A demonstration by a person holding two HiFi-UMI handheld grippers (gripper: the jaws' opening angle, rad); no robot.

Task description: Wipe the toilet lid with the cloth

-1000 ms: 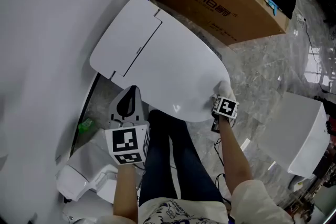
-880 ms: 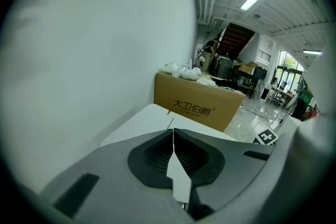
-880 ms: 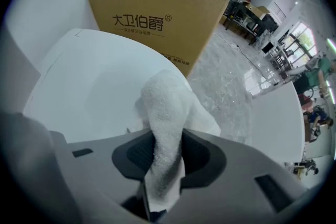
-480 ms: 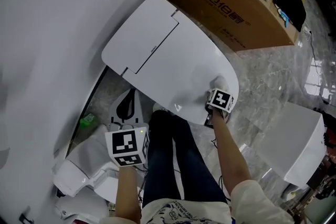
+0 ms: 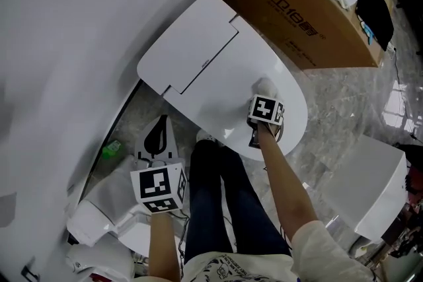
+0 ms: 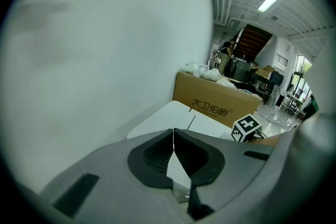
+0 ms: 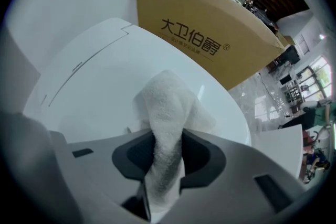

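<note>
R fingers [image 7: 197,157] are clenched on the cloth [image 7: 168,107]. It's a white terry bunch pinched up the middle, and its free end spreads fwd onto the toilet lid [image 7: 94,97]. So the right gripper [image 7: 163,165] is loaded and the cloth sits on the lid's rounded front half, nearer the right-hand rim than the hinge end.

L fingers [image 6: 152,155] are closed tip to tip w/ nothing between them. The left gripper [image 6: 173,152] hangs idle, low beside the bowl on the wall [image 5: 66,43] side, well apart from the work.

My worries from here:

- The grip is on a narrow twist of cloth only. I judge that drag on the glossy lid could pull it out through the fingers, esp. on a push stroke.
- The wad under the tips looks small, so contact is prob. a thin stripe. The hinge end and the flat rear panel could easily get missed.
- If I tilt too low, the hard finger tips meet the lid instead of the cloth, which could scratch it or make the gripper skid.
- The rim is close on the right. An overshoot drops the gripper off the edge toward the floor.
- The cardboard box [image 5: 291,3] stands just beside the lid's far side, so a long sweep that way could hit it.
- The idle L gripper is close to the wall and could knock it if I shift stance.
</note>
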